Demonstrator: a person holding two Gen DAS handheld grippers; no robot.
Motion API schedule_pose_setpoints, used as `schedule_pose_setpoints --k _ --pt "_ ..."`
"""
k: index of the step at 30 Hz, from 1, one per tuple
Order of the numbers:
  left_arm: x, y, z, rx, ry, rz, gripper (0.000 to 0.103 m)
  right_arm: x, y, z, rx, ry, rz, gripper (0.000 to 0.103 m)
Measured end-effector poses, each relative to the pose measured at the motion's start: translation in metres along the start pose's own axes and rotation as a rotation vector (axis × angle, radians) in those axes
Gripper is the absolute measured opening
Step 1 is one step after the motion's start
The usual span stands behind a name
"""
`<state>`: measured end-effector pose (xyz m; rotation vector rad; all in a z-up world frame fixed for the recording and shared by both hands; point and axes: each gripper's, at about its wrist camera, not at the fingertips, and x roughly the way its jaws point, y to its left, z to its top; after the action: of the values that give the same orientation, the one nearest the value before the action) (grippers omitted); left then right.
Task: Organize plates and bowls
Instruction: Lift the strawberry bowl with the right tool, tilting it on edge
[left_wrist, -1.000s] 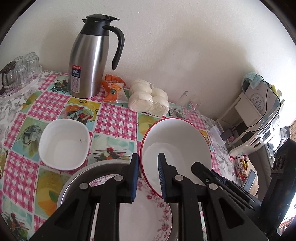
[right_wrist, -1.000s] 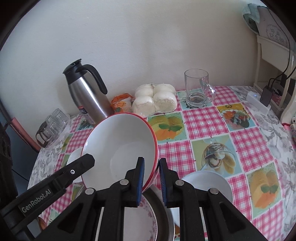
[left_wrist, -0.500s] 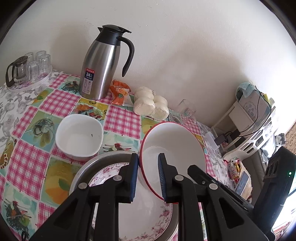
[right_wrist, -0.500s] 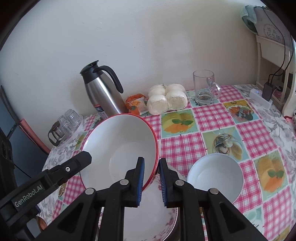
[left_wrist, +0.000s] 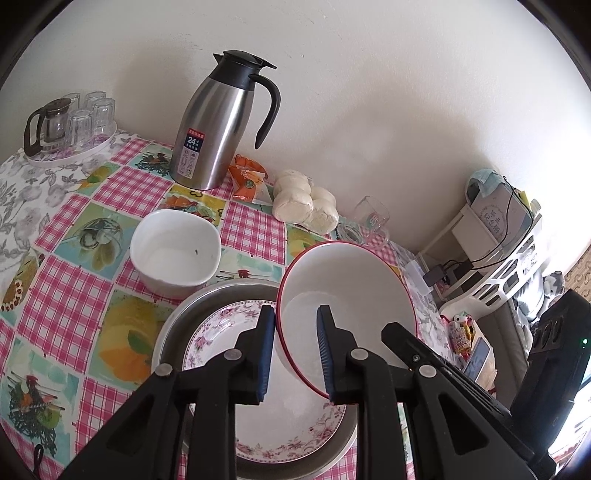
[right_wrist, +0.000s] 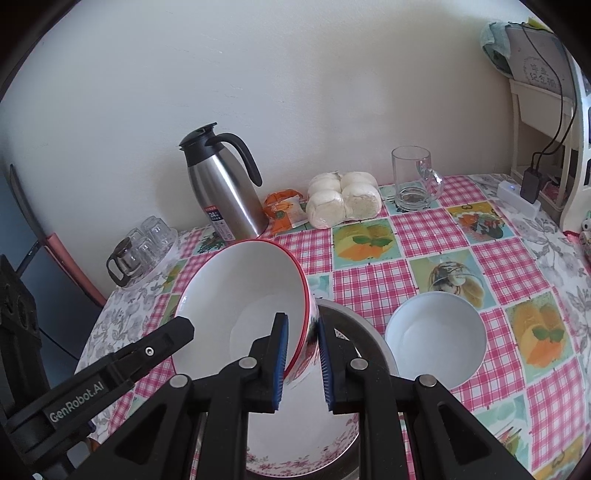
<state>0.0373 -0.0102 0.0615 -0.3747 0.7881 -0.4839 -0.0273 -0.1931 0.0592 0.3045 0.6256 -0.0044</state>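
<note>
I can read "GenRobot.AI" in pale letters on the black arm of the left gripper (right_wrist: 85, 391), near left in the right wrist view. The steel thermos jug (left_wrist: 218, 125) against the far wall carries a label with "24" in white; its smaller print is illegible.

Red-rimmed white ceramic bowl (left_wrist: 347, 288): glossy glaze. Floral-edged white ceramic plate (left_wrist: 291, 439): smooth, glossy. Round grey metal basin (left_wrist: 207, 299): dull sheen. Stainless steel jug (left_wrist: 214, 125): brushed body (black plastic lid and handle). Chequered pink worktop cloth (right_wrist: 436, 232): smooth, slightly shiny. Clear glass mug (right_wrist: 413, 177): glossy.
</note>
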Motion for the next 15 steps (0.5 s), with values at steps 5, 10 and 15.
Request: schedule_pose_setpoints --k 5,10,15 --pt "-0.004 0.002 -0.003 -0.004 -0.001 0.007 0.025 0.0 0.004 -0.006 -0.011 0.011 0.006 0.018" --pt "-0.002 0.006 -0.004 -0.018 0.015 0.019 0.028 0.004 0.006 -0.011 -0.019 0.037 0.009 0.018" --pt "0.011 0.01 -0.008 -0.022 0.063 0.046 0.031 0.018 0.003 -0.017 -0.011 0.095 -0.004 0.018"
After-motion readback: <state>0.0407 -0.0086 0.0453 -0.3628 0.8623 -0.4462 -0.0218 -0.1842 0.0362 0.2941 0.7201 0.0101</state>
